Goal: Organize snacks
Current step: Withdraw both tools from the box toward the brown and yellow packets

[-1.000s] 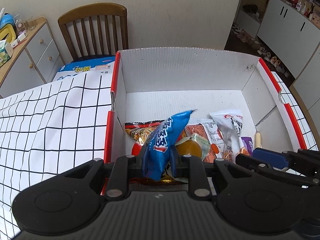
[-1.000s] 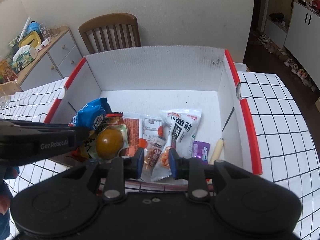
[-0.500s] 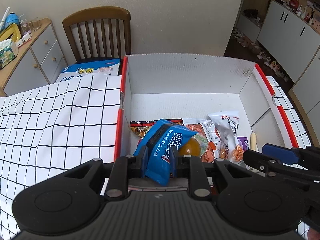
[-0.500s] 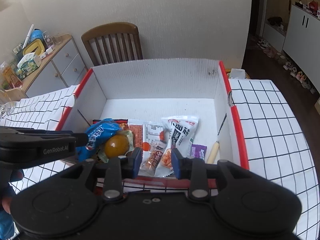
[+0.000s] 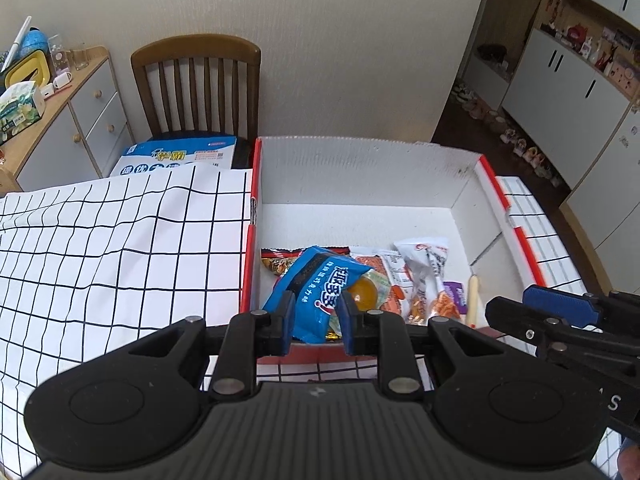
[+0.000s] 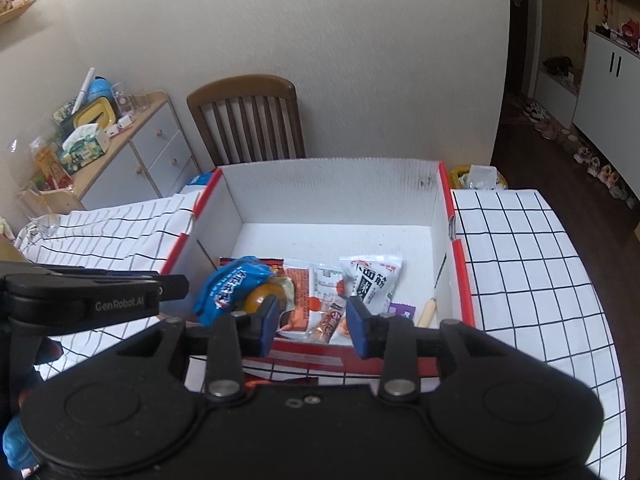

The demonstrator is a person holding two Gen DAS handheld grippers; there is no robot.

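The left gripper (image 5: 314, 316) is clamped on the lower end of a blue snack packet (image 5: 320, 292), its 2 jaws standing narrow with the wrapper pinched between them. The packet hangs over the near left corner of the white box (image 5: 360, 176), above the row of snacks lying along the box's near wall. Its long axis runs up and away from the jaws, leaning toward the box's left wall, and its free upper end overlaps a red-edged packet (image 5: 280, 260) at the left of that row. Just right of the blue packet in the box lies a round amber jelly cup (image 5: 362, 292), then a white noodle-snack bag (image 6: 374, 278), a small purple sachet (image 6: 402, 310) and a pale stick (image 6: 426, 312) nearest the box's right wall. The right gripper (image 6: 312, 322) hovers above the near wall, right of the left gripper, holding nothing; its jaws stand partly apart and have just been opening, with flat orange-and-white packets (image 6: 320, 304) showing below the gap rather than between the pads. Judging by this, the blue packet is the thing being sorted, and the left hand alone has it. Where it goes next depends on which way the box lies from that gripper: straight ahead and below.
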